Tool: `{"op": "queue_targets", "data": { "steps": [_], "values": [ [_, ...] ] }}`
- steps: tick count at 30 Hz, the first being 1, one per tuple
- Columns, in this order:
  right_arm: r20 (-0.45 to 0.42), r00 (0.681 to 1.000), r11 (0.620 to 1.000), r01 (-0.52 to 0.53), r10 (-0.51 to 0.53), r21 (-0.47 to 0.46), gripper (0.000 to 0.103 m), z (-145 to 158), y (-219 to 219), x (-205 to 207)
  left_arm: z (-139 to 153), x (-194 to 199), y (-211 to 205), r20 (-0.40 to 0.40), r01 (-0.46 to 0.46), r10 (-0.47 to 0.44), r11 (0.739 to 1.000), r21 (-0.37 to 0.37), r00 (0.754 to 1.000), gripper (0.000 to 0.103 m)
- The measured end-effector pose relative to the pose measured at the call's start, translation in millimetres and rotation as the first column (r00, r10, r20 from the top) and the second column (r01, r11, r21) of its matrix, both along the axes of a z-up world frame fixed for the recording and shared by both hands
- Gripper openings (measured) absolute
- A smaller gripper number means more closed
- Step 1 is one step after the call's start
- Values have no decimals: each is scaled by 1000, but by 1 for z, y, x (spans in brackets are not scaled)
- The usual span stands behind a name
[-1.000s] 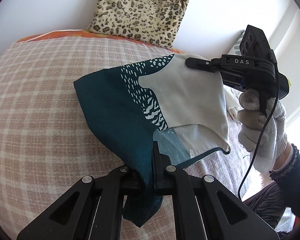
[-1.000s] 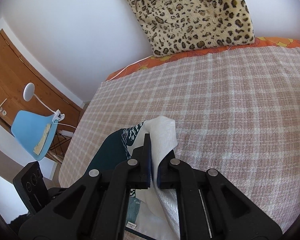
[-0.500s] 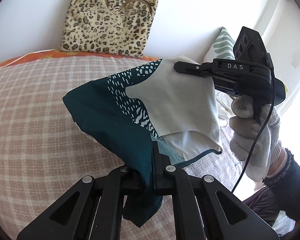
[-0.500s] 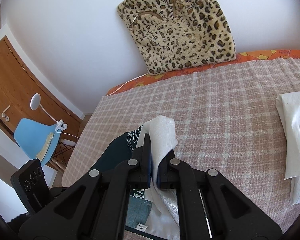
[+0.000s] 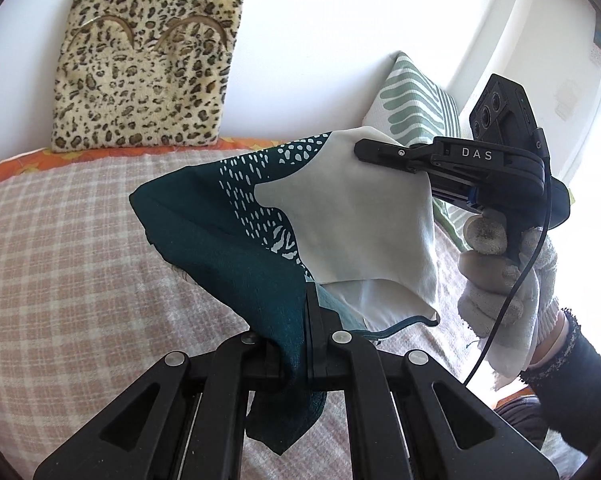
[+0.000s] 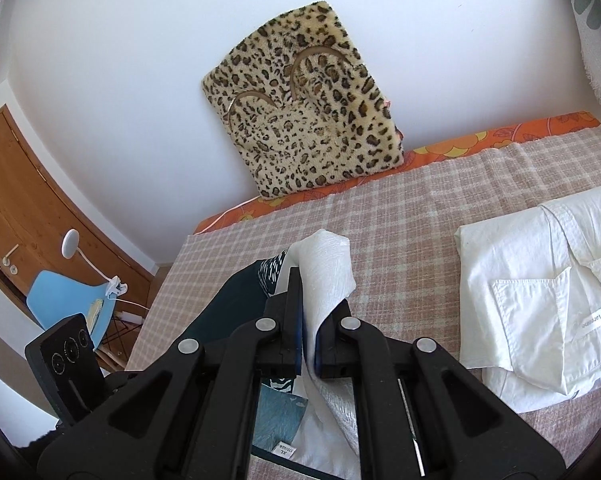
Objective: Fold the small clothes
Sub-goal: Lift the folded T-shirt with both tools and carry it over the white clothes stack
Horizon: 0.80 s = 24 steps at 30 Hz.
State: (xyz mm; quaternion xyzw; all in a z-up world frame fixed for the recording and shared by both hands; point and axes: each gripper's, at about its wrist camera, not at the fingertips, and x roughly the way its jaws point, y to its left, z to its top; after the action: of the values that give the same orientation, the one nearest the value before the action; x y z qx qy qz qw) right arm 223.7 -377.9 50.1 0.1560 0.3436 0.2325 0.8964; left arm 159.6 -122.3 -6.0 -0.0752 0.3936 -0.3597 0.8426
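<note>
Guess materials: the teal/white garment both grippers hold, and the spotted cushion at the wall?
Teal-and-white garment: thin woven or knit fabric, matte, probably cotton; it drapes and creases softly, and the print sits flat on it. The white part looks lightly crinkled in the right wrist view. Leopard cushion: plush faux fur, likely synthetic; short fuzzy pile, ragged edges.

We see the checked bedcover point(image 6: 400, 216) bare in the middle, so a gripper can pass there. On the right side the folded white shirt point(image 6: 540, 304) lies on it and takes that room. At the far edge, the leopard cushion point(image 5: 144, 68) and the green leaf pillow point(image 5: 416, 100) stand against the wall.
</note>
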Motion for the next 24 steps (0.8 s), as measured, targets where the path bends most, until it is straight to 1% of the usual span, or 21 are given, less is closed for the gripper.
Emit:
{"op": "queue_targets", "data": {
  "steps": [7,14,24],
  "values": [
    [20,998,999,54,-54,-4,5,13,-44,-1,8,5,-40,20,53,-53,999,-2,998,5],
    [40,995,995,97,-96,-16,5,23,-80,-2,15,8,-78,41,98,-99,995,14,994,5],
    [61,985,986,163,-160,-34,5,31,-132,0,23,13,-130,71,165,-166,986,24,984,5]
  ]
}}
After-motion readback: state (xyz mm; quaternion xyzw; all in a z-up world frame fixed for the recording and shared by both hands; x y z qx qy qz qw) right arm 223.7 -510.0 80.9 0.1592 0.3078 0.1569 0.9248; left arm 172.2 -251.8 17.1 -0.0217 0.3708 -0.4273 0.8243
